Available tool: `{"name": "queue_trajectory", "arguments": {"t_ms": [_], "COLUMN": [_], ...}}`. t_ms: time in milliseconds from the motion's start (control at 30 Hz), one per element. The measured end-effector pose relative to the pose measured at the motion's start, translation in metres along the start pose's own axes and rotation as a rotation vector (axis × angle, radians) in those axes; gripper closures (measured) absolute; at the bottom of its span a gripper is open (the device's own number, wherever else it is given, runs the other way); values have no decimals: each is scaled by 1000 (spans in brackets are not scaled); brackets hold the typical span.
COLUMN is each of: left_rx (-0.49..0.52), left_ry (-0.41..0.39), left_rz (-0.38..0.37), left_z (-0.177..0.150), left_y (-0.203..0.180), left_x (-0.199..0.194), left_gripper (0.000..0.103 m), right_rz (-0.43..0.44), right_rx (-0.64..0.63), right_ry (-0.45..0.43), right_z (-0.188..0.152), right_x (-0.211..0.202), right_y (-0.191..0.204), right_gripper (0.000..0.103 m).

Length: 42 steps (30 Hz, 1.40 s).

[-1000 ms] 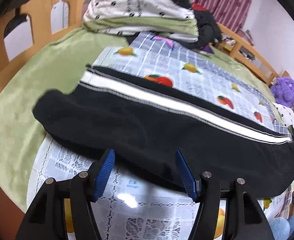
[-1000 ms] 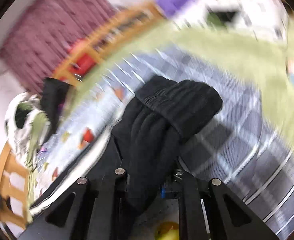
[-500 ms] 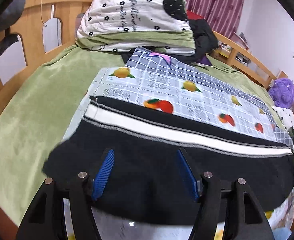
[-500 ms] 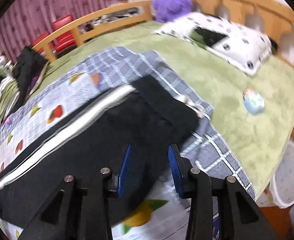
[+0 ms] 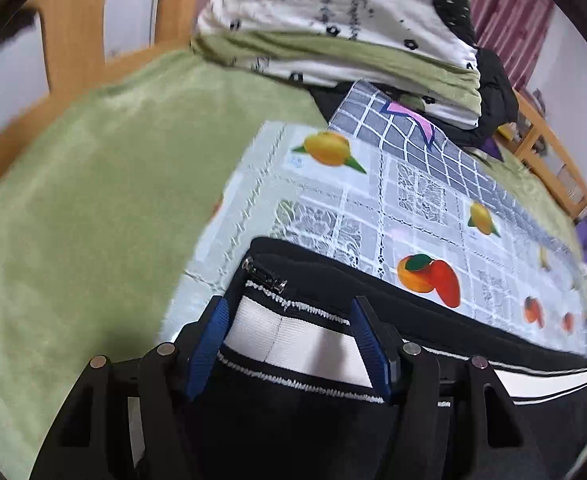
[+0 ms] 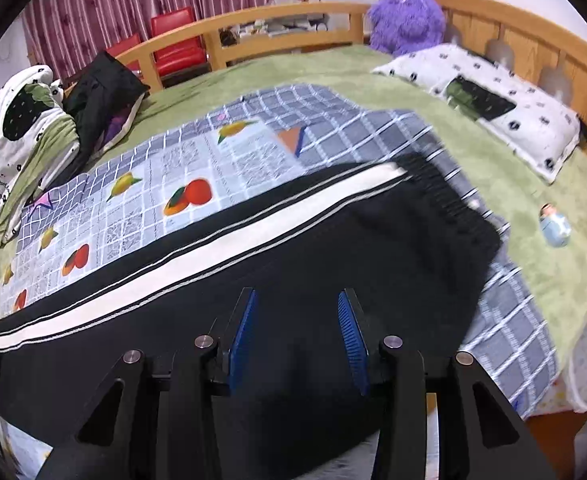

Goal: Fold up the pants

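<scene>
Black pants (image 6: 293, 248) with a white side stripe lie flat and lengthwise on a fruit-print cloth (image 6: 197, 160) on the bed. In the left wrist view the cuff end of the pants (image 5: 309, 336), with a small zipper, lies between my fingers. My left gripper (image 5: 289, 316) is open, its blue pads on either side of the white stripe. My right gripper (image 6: 297, 312) is open over the black fabric, toward the elastic waistband (image 6: 449, 192) end. Neither gripper holds anything.
Green blanket (image 5: 93, 200) covers the bed. A folded quilt stack (image 5: 333, 32) and dark clothes (image 6: 101, 88) lie at one end; a pillow (image 6: 493, 104), purple plush toy (image 6: 405, 20) and small figurine (image 6: 555, 228) at the other. Wooden bed rails (image 6: 253, 28) surround it. A white bin (image 6: 585, 364) stands beside the bed.
My right gripper let go of the bunched waistband and opened; the pants now lie flat. My left gripper moved forward along the pants to the cuff end, staying open.
</scene>
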<state>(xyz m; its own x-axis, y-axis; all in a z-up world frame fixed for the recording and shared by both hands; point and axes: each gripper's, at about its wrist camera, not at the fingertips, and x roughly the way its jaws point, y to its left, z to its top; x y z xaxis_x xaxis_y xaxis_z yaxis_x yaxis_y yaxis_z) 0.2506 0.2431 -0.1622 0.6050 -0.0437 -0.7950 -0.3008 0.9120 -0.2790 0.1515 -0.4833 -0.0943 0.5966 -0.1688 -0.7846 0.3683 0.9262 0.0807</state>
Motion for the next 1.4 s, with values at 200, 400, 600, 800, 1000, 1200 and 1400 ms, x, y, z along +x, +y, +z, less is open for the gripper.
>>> {"name": "queue_trajectory", "arguments": {"t_ms": [200,400,600,800,1000,1200,1400], "left_rx": [31,38,9,49,25,89,113], "left_ry": [-47,-167,-48,-71,-39,-65,-65], "left_rz": [-52,-95,-15,12,58,63,-65], "left_z": [8,23,10,9,11,0,-30], "left_y": [-4,-3,5,2,4,-16,-37], "left_x": [-4,-28,13,2,7,-19,-49], "left_gripper": [85,85,83,83,72,72,57], "right_rz": [49,76,86,112,32,0,112], "right_rx": [-4,-50,-111,-186,-238,-261,-193], "right_ry": [49,41,68,44,75,95,22], "right_z": [-1,2,6,16,33,49,45], "right_x": [29,38,57,72,128,168,125], "right_y": [33,59,82,103,119,132,125], "right_gripper": [62,62,62,56,63,70,76]}}
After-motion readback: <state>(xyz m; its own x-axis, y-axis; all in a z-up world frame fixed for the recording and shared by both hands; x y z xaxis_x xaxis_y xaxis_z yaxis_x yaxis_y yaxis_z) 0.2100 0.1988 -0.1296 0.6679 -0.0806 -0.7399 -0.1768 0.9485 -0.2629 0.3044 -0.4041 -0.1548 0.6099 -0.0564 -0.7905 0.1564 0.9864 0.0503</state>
